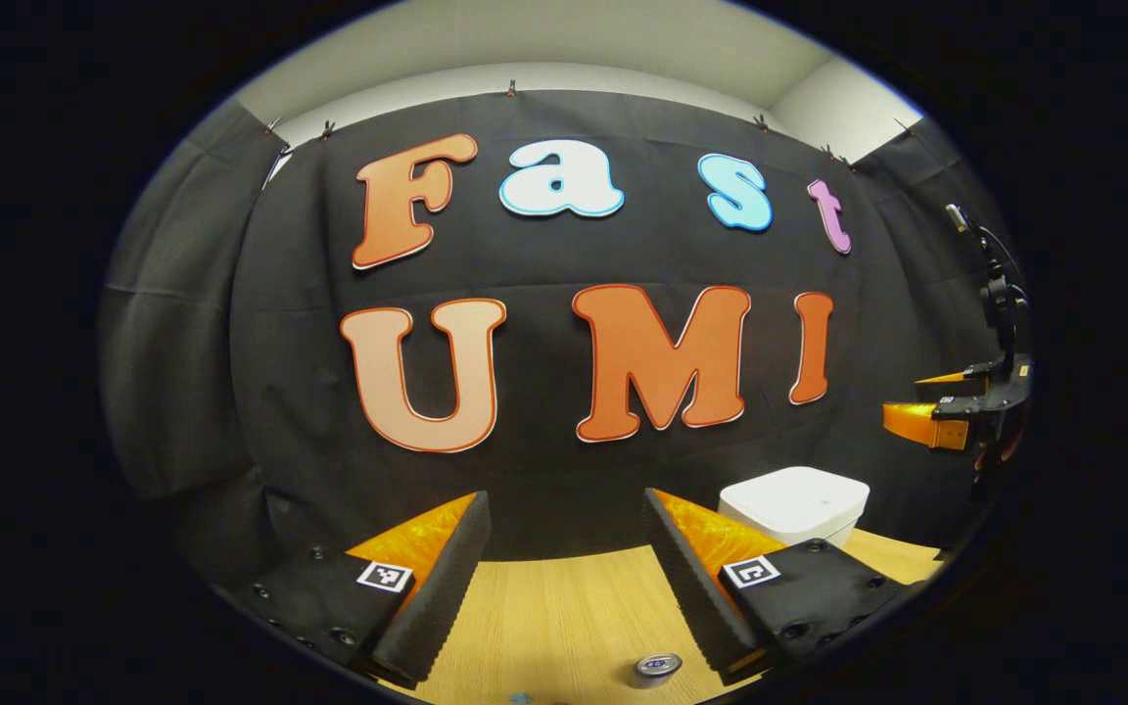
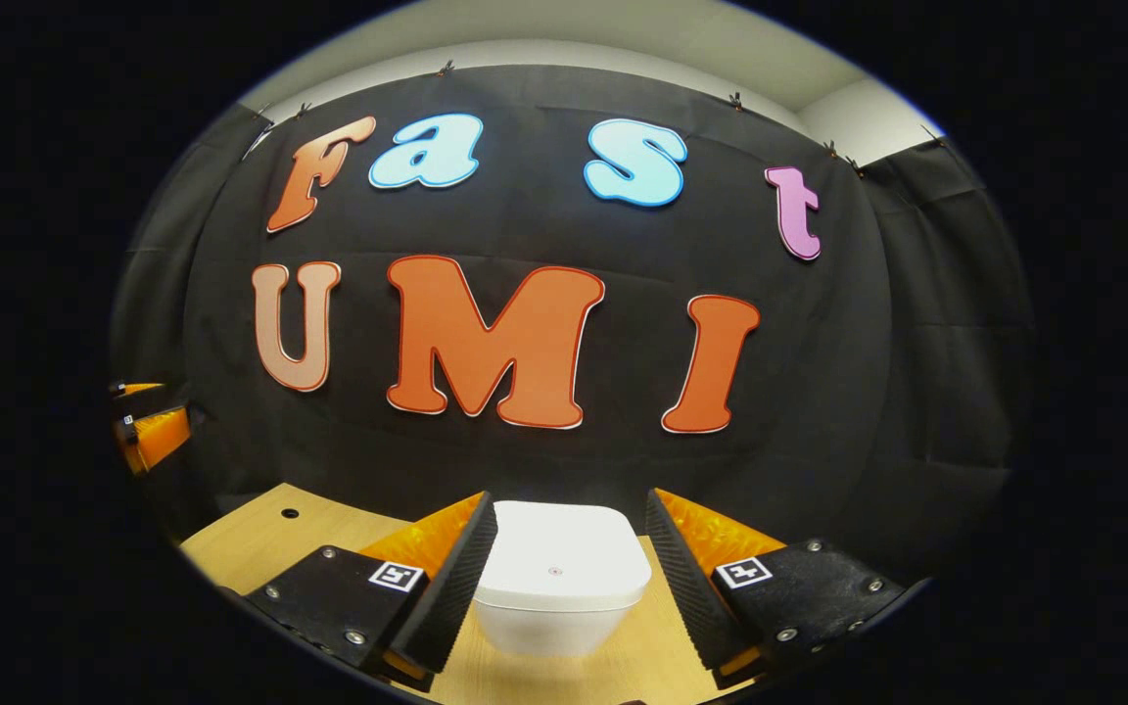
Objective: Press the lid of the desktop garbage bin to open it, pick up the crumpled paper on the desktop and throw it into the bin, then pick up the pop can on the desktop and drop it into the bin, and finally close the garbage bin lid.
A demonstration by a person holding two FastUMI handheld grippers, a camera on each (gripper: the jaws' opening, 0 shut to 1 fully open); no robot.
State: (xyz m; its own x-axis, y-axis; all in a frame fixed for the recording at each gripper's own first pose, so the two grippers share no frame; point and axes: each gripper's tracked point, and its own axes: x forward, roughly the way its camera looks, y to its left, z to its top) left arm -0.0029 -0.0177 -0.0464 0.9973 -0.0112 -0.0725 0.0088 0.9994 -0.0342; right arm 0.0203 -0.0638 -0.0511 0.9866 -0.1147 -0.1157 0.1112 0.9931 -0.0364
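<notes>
1. The garbage bin (image 2: 561, 587) is white, with rounded corners and a body that tapers toward the bottom. It stands upright on the wooden counter (image 2: 260, 534), close to the black cloth wall.
2. Its flat lid (image 2: 564, 556) is shut, with a small dot at the centre of the top.
3. The pop can (image 1: 657, 668) stands upright on the counter, its silver top facing up, well apart from the bin and nearer the front.

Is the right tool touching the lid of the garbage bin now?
Cannot tell. In the right gripper view the right tool stands open with the closed white garbage bin between its fingers, but that view does not plainly show a gap or contact.
</notes>
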